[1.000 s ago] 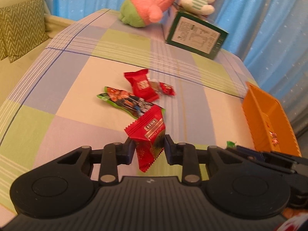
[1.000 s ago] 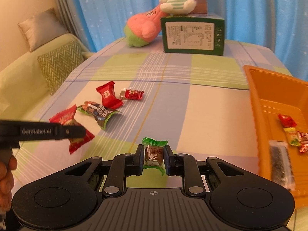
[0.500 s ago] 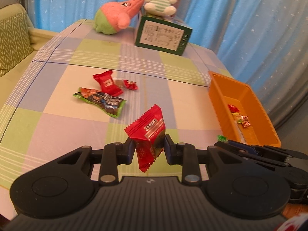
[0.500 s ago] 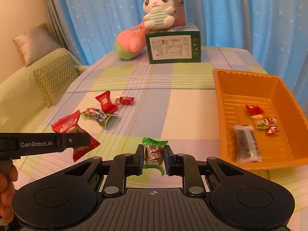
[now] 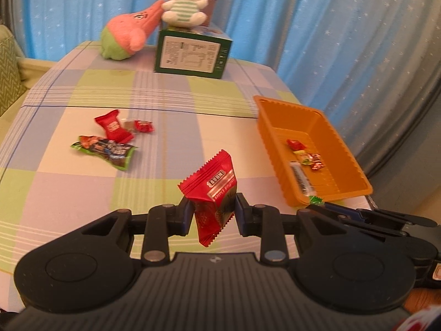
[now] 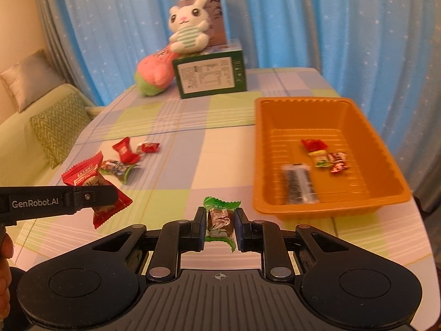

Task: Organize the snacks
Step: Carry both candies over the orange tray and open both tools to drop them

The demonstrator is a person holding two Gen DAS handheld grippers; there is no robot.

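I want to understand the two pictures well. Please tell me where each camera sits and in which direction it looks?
Left wrist: sits on the left gripper, looks forward and down over the table at the orange tray; its fingers clamp a red packet; the right gripper's side shows at right.
Right wrist: sits on the right gripper, faces the curtain; its fingers clamp a green-wrapped candy; the left gripper and a hand show at left.
Shared: tray, green box, plush rabbit, loose snacks.
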